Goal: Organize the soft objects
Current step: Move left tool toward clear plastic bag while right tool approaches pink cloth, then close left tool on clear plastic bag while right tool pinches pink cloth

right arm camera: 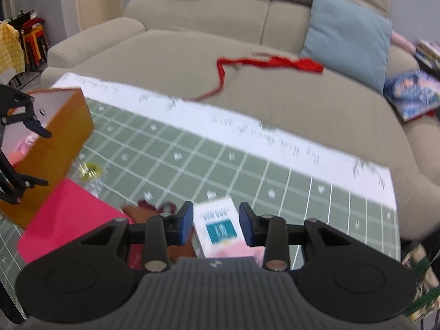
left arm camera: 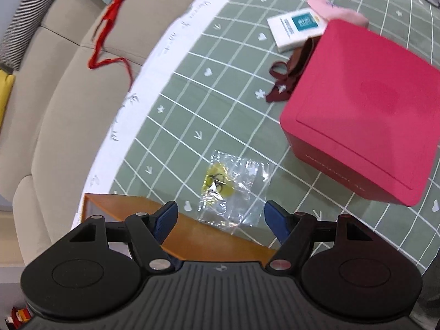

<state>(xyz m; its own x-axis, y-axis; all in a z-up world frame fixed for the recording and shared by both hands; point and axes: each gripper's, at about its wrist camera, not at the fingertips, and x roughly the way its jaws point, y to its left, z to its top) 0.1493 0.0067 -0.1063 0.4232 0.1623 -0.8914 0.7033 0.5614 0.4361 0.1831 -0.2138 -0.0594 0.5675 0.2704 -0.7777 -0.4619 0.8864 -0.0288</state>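
Green checked table (left arm camera: pixel 192 104): limp maroon ribbon (left arm camera: pixel 286 79).

red box (left arm camera: pixel 357 115) front edge: faint pale lettering, too blurred to read
white packet (left arm camera: pixel 297 29) teal label: print illegible
white border of green grid cloth (left arm camera: pixel 165 63): cursive script, unreadable

Pink cloth (left arm camera: pixel 338 9) half hidden behind red box (left arm camera: pixel 363 110) — box print blurred

Green checked cloth covers the desk (left arm camera: pixel 192 101). On it sits the red box (left arm camera: pixel 357 110): beside it a dark ribbon (left arm camera: pixel 286 77), behind it a white packet (left arm camera: pixel 297 29), near its front a clear bag (left arm camera: pixel 233 189), further on an orange box (right arm camera: pixel 59 148).
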